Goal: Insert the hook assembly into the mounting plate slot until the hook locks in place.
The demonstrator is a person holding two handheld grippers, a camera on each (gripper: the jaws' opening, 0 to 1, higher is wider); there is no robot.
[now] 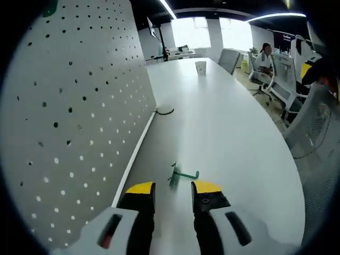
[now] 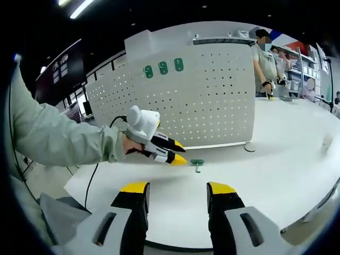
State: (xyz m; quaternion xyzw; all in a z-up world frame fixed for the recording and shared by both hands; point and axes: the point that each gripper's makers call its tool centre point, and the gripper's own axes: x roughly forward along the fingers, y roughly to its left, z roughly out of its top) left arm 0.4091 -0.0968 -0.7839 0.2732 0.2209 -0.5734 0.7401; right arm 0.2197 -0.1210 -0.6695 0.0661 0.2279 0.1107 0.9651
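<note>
Both claws gape empty; green hook [image 1: 179, 176] lies just beyond left claw [image 1: 173, 188].

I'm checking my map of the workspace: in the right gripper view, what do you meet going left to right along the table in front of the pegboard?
Person's sleeve → left hand-held gripper → green hook → round grey disc → small white cup near the right edge.
</note>
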